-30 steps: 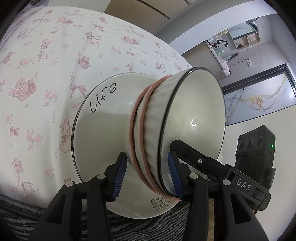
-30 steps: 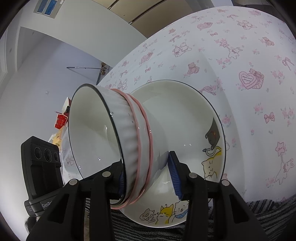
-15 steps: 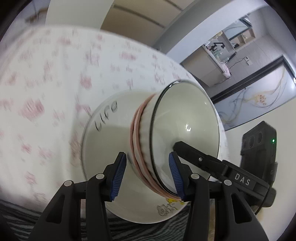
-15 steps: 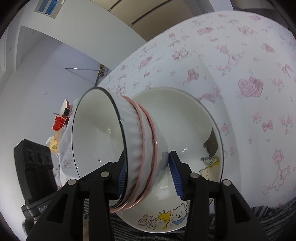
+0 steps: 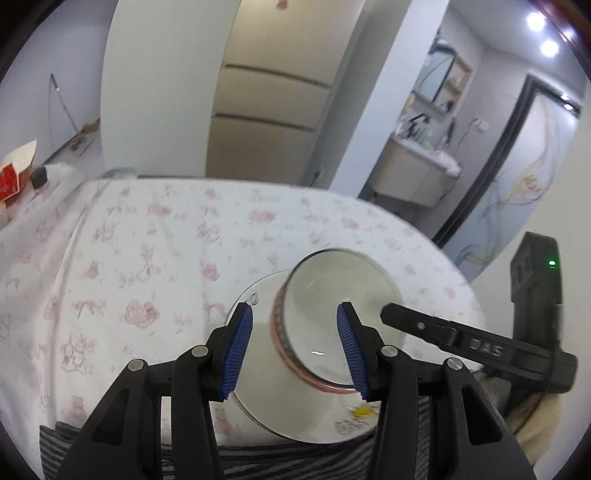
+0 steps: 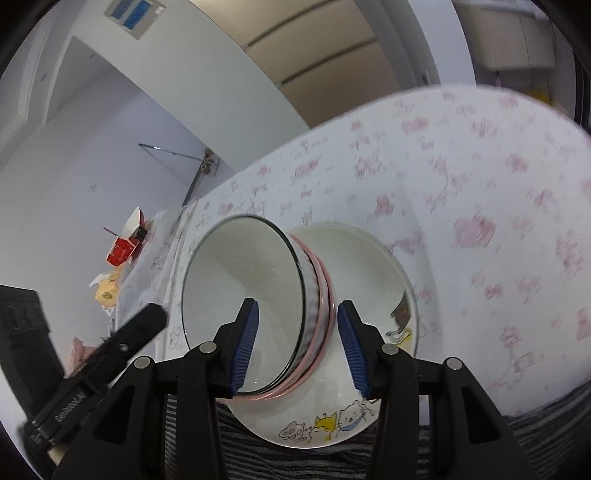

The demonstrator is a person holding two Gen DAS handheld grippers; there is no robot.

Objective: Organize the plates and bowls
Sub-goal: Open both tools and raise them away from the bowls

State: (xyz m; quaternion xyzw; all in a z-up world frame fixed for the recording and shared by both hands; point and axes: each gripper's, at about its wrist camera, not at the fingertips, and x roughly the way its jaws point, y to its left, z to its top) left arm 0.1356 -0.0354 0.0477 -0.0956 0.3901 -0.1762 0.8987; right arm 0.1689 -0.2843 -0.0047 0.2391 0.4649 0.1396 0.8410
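on the pink-printed tablecloth (image 5: pixel 155 236) your stack of white ribbed bowls with pink rims (image 6: pixel 258 306) sits on the white cartoon-cat plate (image 6: pixel 373 273). left gripper (image 5: pixel 293 350) and right gripper (image 6: pixel 295 349) gape, holding nothing. drift down and a finger clips that rim, tipping it.

both grippers, left gripper (image 5: pixel 293 350) and right gripper (image 6: pixel 295 345), have lifted back off the stacked bowls (image 6: pixel 258 306), fingers no longer straddling the rim closely.

Pale walls (image 5: pixel 155 92) flank beige cabinet panels (image 5: pixel 266 96), with a vanity unit (image 5: pixel 417 177), dark-framed glass door (image 5: pixel 517 173) and ceiling spotlights (image 5: pixel 543 33) at right.
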